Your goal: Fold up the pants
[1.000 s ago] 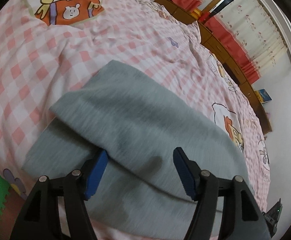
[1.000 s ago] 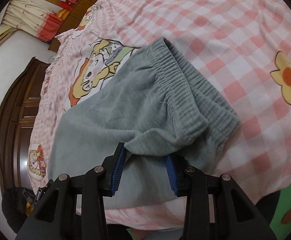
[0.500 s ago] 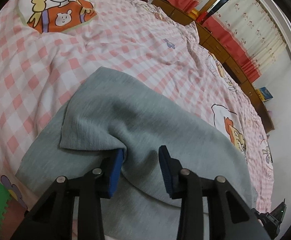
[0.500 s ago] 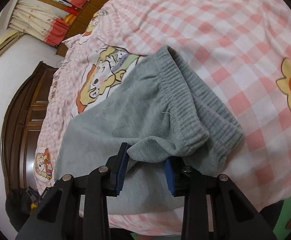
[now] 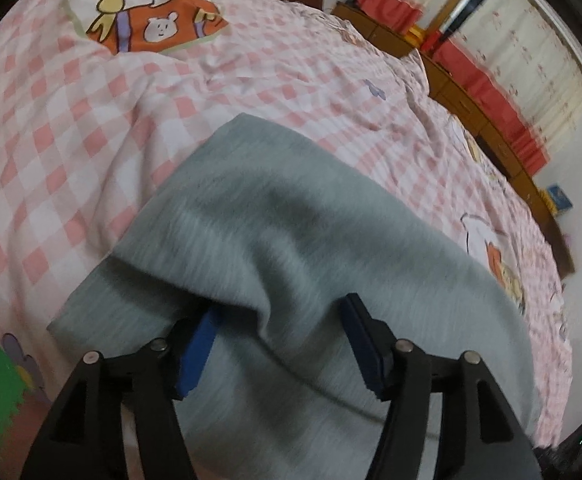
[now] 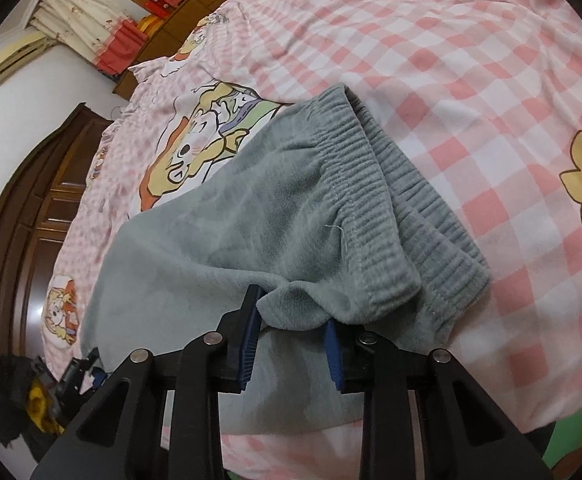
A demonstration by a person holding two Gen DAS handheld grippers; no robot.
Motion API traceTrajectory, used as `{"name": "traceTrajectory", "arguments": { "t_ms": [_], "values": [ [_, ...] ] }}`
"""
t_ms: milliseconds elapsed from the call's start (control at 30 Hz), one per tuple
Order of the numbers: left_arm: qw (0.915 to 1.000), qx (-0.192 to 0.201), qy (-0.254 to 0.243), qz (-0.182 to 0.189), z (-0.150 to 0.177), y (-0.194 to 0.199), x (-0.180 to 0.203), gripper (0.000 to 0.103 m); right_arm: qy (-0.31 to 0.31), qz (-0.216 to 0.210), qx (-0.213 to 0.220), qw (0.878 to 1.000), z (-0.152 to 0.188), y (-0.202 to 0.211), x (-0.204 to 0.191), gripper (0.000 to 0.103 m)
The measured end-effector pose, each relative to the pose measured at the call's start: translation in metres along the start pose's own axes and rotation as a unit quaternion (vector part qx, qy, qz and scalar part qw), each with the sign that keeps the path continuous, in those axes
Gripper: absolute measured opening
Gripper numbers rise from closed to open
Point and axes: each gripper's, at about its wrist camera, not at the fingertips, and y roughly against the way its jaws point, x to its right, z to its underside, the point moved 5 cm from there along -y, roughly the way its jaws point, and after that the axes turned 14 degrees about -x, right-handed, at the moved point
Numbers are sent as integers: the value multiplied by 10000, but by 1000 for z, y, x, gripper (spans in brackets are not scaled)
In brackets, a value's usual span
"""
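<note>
Nearest in the left wrist view, the left hand-held gripper [image 5: 281, 344] stands with its blue pads wide apart, a raised fold of the grey pants [image 5: 291, 240] draping between them but not pinched. In the right wrist view the right hand-held gripper [image 6: 291, 330] has its pads drawn close on a bunched corner of the pants [image 6: 251, 216] beside the ribbed elastic waistband [image 6: 391, 216], which lies doubled over. The pants lie on the near edge of the bed [image 6: 451, 60]. The cloth looks fleecy, soft and light, so it should sag and slide unless taken at a thick edge; the waistband and the leg hem seem the firmest places to pinch. Beyond spreads a pink checked sheet with cartoon prints, then red-trimmed curtains [image 5: 511, 60].
</note>
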Motion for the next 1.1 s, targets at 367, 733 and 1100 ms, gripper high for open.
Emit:
{"name": "traceTrajectory", "arguments": {
  "t_ms": [367,733,1100],
  "values": [
    [9986,141,-431,-286,1,10,22,23,243,314,-100,9992,-4,3,-7,19],
    [9959,160,-786,430,-3,42,45,10,552,241,-12,9982,-16,29,-28,14],
    [9903,353,-1232,543,-5,84,55,7,932,-72,197,9954,-19,73,-57,13]
  ]
}}
